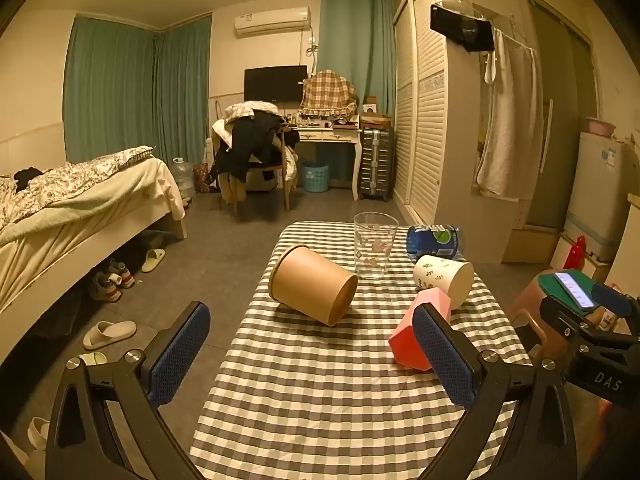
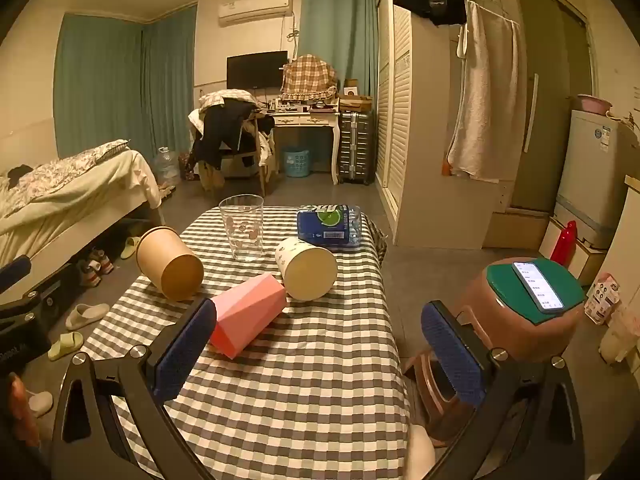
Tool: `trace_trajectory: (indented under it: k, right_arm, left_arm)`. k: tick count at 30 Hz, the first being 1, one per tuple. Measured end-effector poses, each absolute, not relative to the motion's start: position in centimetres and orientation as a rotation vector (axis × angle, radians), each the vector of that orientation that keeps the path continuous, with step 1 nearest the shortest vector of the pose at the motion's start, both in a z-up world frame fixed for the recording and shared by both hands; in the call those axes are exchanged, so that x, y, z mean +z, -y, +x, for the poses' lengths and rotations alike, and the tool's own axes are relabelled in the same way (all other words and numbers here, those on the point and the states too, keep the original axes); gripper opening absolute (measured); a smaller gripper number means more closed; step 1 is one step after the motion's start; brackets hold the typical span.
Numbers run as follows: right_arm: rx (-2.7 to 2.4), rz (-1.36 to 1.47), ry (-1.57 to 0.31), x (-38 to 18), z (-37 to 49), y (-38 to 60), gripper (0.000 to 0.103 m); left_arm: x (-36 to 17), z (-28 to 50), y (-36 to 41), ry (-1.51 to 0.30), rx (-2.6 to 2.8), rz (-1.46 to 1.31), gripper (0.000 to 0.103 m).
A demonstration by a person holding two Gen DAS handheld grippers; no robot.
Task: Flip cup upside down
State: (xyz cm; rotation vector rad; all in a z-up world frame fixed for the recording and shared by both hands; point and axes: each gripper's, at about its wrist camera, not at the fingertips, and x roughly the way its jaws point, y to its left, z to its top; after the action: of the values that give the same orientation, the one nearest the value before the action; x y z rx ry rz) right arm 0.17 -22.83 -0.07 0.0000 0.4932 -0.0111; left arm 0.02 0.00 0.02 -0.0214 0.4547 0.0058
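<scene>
On the checked table [image 1: 320, 392] [image 2: 312, 380] a brown paper cup [image 1: 312, 290] [image 2: 170, 262] lies on its side. A white printed paper cup [image 1: 444, 276] [image 2: 306, 268] also lies on its side. A pink faceted cup [image 1: 416, 330] [image 2: 248, 314] lies on its side in front of it. A clear glass [image 1: 375, 244] [image 2: 243, 226] stands upright behind them. My left gripper [image 1: 312, 348] is open and empty, above the near part of the table. My right gripper [image 2: 320, 344] is open and empty, by the table's right side.
A blue pack of water bottles [image 1: 434, 240] [image 2: 329, 226] lies at the table's far edge. A brown stool with a green lid and a phone [image 2: 536, 286] stands right of the table. A bed [image 1: 80, 208] and slippers [image 1: 108, 334] are to the left.
</scene>
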Motion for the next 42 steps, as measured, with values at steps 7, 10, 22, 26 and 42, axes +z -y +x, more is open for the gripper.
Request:
trace_trajectory:
  k: [7,10,22,26,42]
  right_arm:
    - [-0.009,-0.005,-0.489,-0.01,0.06,22.85,0.103]
    - [-0.012,0.000,-0.498,-0.24,0.44,22.91,0.103]
    - [-0.012,0.001,-0.501,-0.22,-0.02,23.11,0.103]
    - [-0.013,0.000,-0.508,-0.64,0.35,22.93,0.103]
    - [-0.014,0.002,-0.510,-0.78,0.37,22.77,0.103]
  left_arm:
    - [0.16,-0.07,-0.18,-0.451,0.007,-0.016,0.103]
    - [0.19,-0.05,-0.31,-0.456,0.009,-0.020,0.103]
    - [-0.23,0.28,-0.19,-0.461,0.012,-0.017,0.103]
    - [-0.22,0.27,-0.22,-0.462,0.012,-0.017,0.103]
    - [-0.41,0.26,-0.16,-0.463,0.013,-0.015,0.103]
